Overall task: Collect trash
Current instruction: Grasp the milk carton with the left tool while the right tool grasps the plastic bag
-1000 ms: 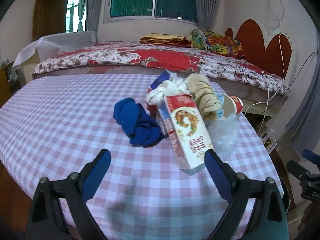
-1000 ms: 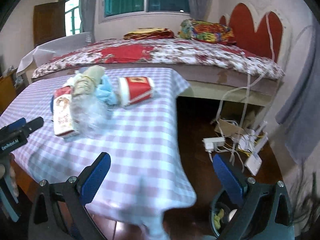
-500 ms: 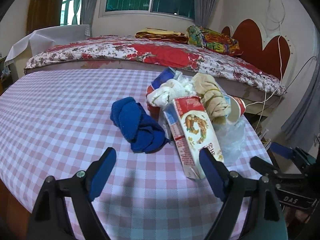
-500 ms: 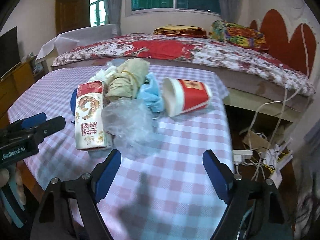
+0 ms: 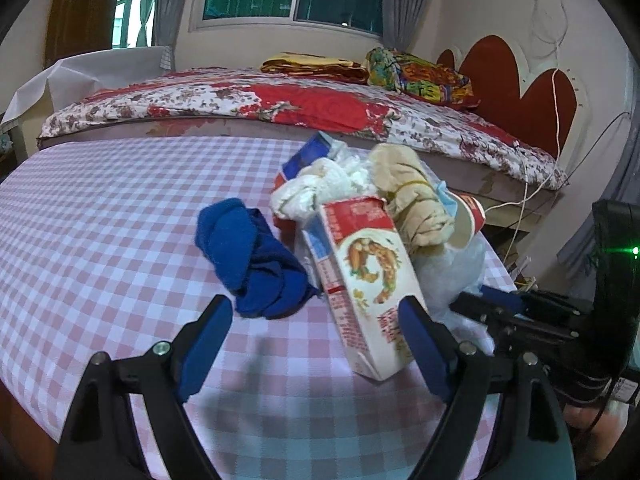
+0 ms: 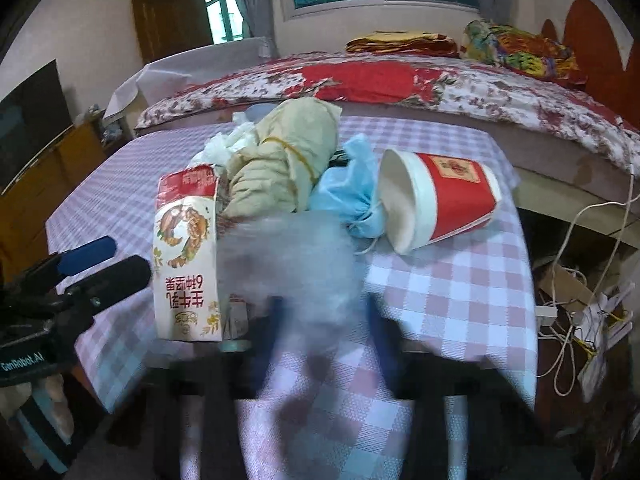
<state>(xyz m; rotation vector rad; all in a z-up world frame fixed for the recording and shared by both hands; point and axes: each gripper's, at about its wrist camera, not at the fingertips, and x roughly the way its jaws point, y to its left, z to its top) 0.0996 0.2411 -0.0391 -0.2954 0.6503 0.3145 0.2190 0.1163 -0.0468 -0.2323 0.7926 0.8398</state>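
Right gripper [image 6: 320, 344] is pure blur around the crumpled clear plastic bag [image 6: 292, 264], jaws unreadable; left gripper [image 5: 316, 340] jaws gape wide.

The white and red carton [image 6: 187, 256], lying just ahead and to the left of the right gripper, carries large red Chinese characters on its near end; they stand upside down from this side and look like 生牛乳, though that reading is unsure. Smaller print on its red top band is too blurred to read. The left gripper's body [image 6: 24, 354], at the lower left edge, bears white lettering "GenRobot.AI". The red paper cup [image 6: 444, 200], ahead to the right, has a gold square emblem that cannot be read.
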